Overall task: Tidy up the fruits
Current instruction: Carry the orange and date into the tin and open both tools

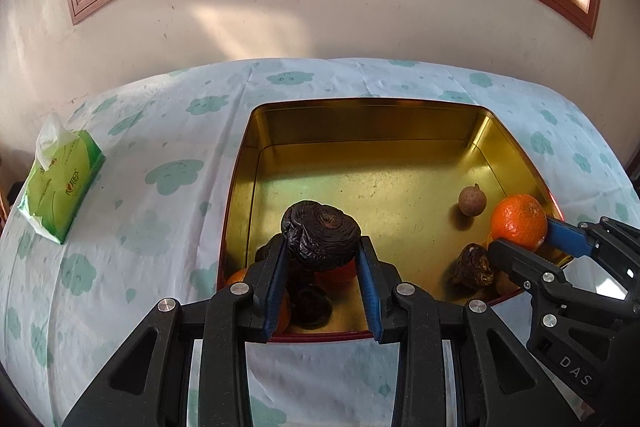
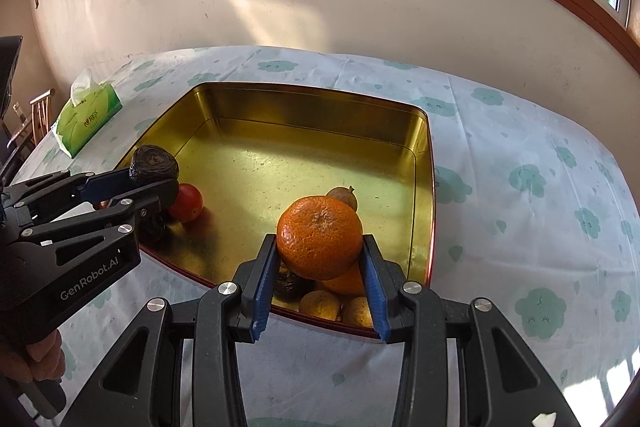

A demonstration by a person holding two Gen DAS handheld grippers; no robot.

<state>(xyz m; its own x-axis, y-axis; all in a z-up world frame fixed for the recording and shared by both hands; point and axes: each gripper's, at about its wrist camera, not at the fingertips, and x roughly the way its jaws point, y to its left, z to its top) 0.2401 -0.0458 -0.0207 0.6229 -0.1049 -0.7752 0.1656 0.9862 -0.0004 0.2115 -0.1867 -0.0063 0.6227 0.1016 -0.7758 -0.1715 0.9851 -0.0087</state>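
Nearest my left lens, my left gripper (image 1: 324,259) has its jaws pinching a dark, wrinkled fruit (image 1: 320,235), held just above the near left corner of the gold tin (image 1: 360,115). My right gripper (image 2: 320,267) has its jaws pressed on an orange (image 2: 319,235), raised over the near right corner of the same tin. The tin sits on the tabletop (image 1: 160,147), which is covered by a cloud-print cloth, with a tissue pack (image 1: 60,187) well apart to the left. Inside the tin, fruits crowd the near edge: a red fruit (image 2: 186,202) and more dark ones below my left jaws, a small brown nut-like fruit (image 1: 471,201) just behind the orange, another wrinkled dark fruit (image 1: 474,267) near it, and some yellowish pieces (image 2: 320,305) under my right jaws. The far half of the tin is bare. I judge the sorting to be in its early or middle part: two fruits are in hand, none visibly grouped by kind yet, and several in the tin are left to be arranged. Where the fruits are meant to end up I cannot tell.
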